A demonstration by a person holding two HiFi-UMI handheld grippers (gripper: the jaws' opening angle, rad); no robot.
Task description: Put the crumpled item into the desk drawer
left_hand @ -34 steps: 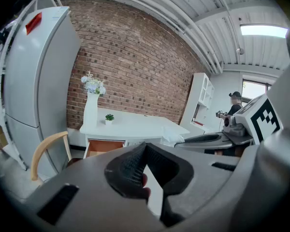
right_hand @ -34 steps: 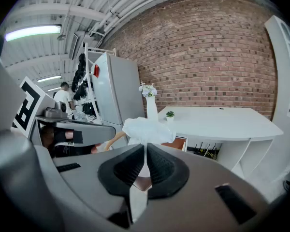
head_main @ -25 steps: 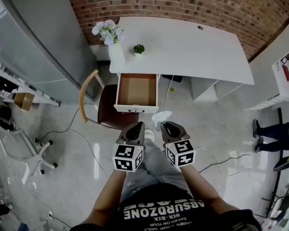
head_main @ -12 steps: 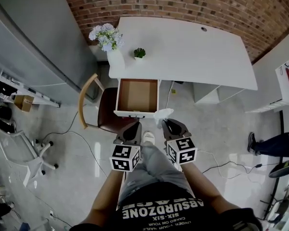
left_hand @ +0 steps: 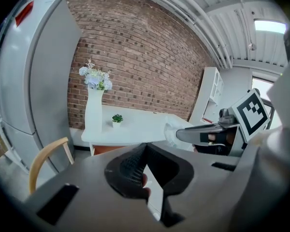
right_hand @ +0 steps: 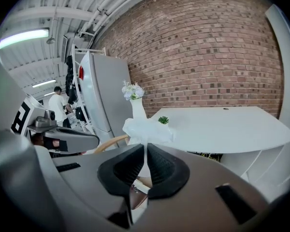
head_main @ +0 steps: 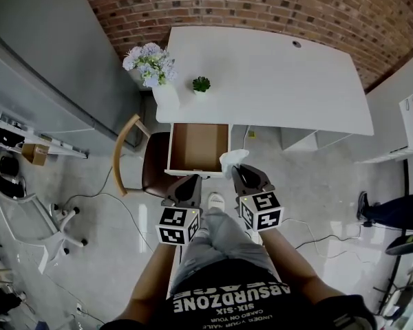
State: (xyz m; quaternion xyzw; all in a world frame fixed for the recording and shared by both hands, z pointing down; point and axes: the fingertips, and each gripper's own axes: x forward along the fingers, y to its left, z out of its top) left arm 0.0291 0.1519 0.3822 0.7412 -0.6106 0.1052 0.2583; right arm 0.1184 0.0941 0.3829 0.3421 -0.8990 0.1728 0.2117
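White wad (head_main: 233,160) sat pinched in the right gripper (head_main: 241,174). In the right gripper view its jaws were closed on one thin fold, and the bulk of the wad (right_hand: 147,128) stood free beyond the tips. The left gripper (head_main: 191,184) rode just beside it, jaws together at the tips with nothing between them, as the left gripper view confirmed (left_hand: 145,147).

From the head view, the wad lay at the near right corner of the open drawer (head_main: 196,143), about over its front edge. We could not tell its height above the drawer. The drawer's brown bottom showed bare. A chair (head_main: 131,158) stood just left of it, and a vase (head_main: 164,91) and a small plant (head_main: 201,84) stood on the desk (head_main: 275,81) behind it.

We judged the item not yet delivered: it had reached the drawer's edge but was not inside.

Risks noted:
- The grip was slight. With only a fold held, a jolt or a brush against the drawer front could pull the wad loose.
- Opening the jaws at this position would probably drop the wad on the front edge or the floor, since it was not clearly over the drawer's bottom.
- A light wad could cling to a pad, or bounce out if released from too high.
- The idle left gripper could knock the drawer front.
- Cables lay on the floor near the person's feet, a tripping hazard.
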